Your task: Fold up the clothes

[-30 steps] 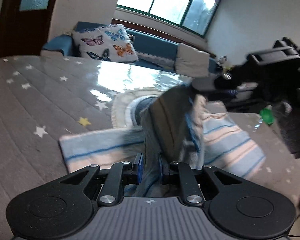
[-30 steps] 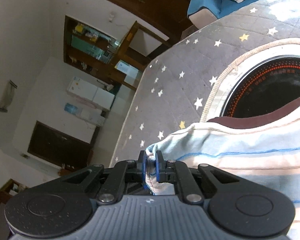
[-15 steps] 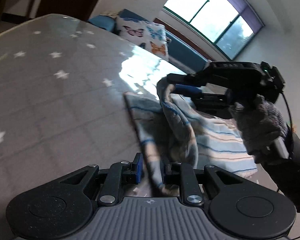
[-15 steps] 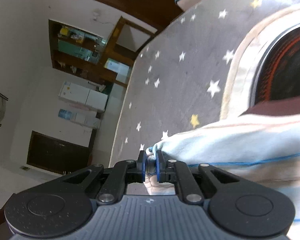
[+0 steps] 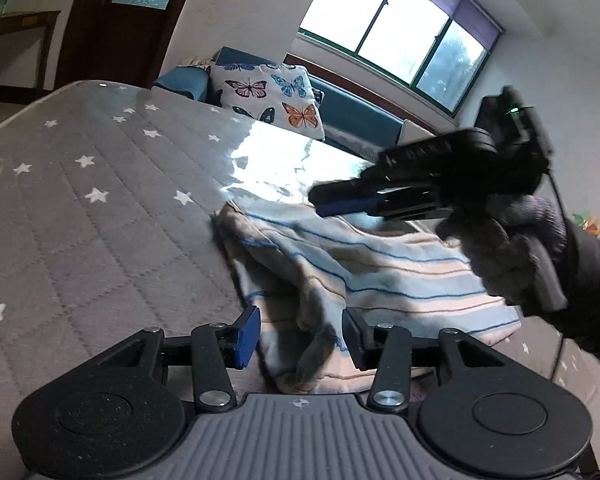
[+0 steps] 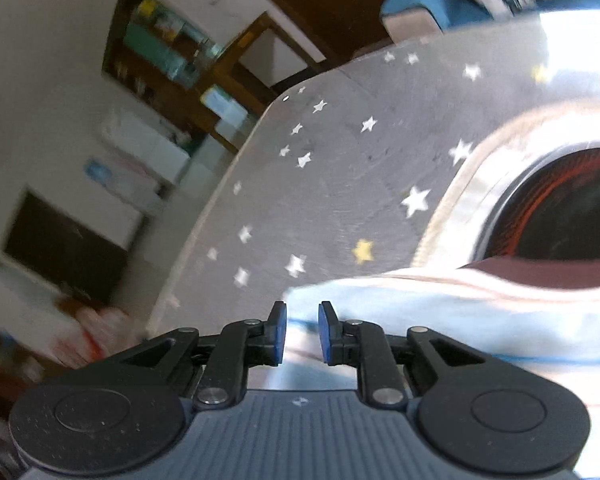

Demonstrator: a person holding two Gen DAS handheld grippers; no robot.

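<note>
Item one, my left gripper point(image 5: 300, 336): jaws spread wide, blue pads apart, with a bunched fold of the striped garment point(image 5: 380, 268) lying loose between them — released, nothing pinched. Item two, my right gripper point(image 6: 301, 332): jaws parted with a clear gap, holding nothing; in its own view the pale blue cloth point(image 6: 440, 312) lies just ahead of and under the fingertips. From the left wrist view I see the right gripper point(image 5: 328, 204) hovering above the far part of the garment, held by a hand in a grey glove point(image 5: 512, 256); that view is too blurred to show the gap. Item three, the garment itself: white and pale blue with thin blue and tan stripes, lying folded over on the grey star-patterned counter point(image 5: 80, 216), its near edge rumpled in a ridge towards my left gripper. Item four, a round mat with a dark centre and red rings point(image 6: 560, 204), partly under the garment's far edge. Item five, background — a butterfly-print cushion point(image 5: 268, 92) on a blue sofa beyond the counter, below a bright window point(image 5: 400, 36).
</note>
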